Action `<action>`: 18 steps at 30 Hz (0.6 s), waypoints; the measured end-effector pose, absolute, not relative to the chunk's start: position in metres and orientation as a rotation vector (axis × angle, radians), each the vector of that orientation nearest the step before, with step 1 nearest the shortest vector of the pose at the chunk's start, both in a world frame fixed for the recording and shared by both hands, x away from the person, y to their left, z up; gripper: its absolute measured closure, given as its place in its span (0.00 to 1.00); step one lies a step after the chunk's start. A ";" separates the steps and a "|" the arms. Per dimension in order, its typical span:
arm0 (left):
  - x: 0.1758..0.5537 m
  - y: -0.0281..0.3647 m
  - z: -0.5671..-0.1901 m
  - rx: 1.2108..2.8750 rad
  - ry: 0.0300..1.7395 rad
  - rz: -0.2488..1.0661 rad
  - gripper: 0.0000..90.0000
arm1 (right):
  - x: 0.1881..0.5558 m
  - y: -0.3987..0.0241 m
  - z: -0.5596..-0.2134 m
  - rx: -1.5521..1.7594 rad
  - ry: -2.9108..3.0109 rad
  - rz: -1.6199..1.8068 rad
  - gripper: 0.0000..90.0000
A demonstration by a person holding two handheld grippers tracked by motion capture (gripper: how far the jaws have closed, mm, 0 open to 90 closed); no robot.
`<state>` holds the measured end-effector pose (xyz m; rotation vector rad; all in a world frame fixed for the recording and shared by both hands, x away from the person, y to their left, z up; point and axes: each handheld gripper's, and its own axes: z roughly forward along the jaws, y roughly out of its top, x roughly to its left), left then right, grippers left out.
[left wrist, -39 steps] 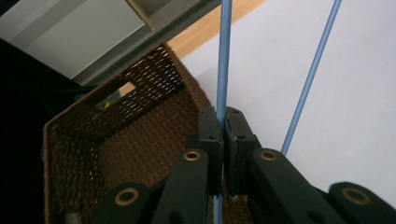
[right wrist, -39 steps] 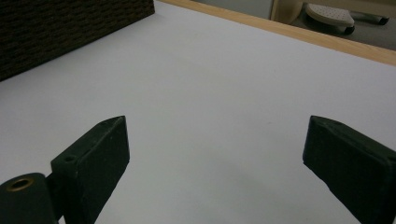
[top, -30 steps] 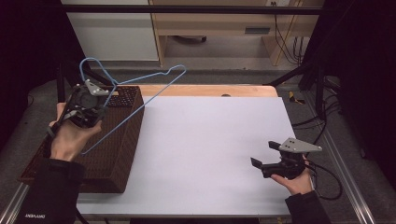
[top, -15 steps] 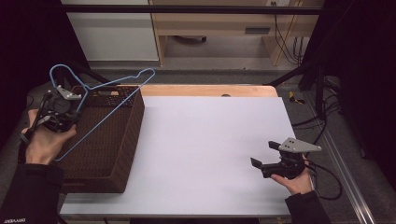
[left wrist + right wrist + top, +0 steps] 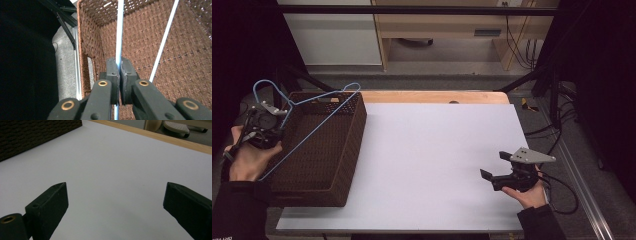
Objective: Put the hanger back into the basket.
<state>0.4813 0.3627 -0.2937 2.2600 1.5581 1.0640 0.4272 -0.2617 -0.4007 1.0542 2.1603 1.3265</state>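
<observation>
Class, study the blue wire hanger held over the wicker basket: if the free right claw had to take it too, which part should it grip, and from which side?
Probably the long straight wire of the blue hanger, coming from the table side. It spans clear above the basket, thin enough for the open right claw, away from where the left claw already pinches.

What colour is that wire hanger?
Light blue; the hanger shows best in the left gripper view.

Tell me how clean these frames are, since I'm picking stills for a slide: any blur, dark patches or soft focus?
High view: the white table is evenly lit, the surroundings fall to black, and the thin blue hanger reads clearly. Left gripper view: the basket weave is slightly smeared and the left side is black. Right gripper view: its near black jaws look soft, with no glare on the table.
</observation>
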 end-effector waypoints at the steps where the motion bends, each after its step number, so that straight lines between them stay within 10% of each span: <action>1: 0.481 0.363 -0.296 2.266 1.558 1.070 0.97 | 0.427 -0.262 -0.401 1.057 2.158 1.325 0.07; 18: 0.493 0.368 -0.347 2.329 1.657 1.019 0.97 | 0.427 -0.263 -0.400 1.056 2.155 1.327 0.07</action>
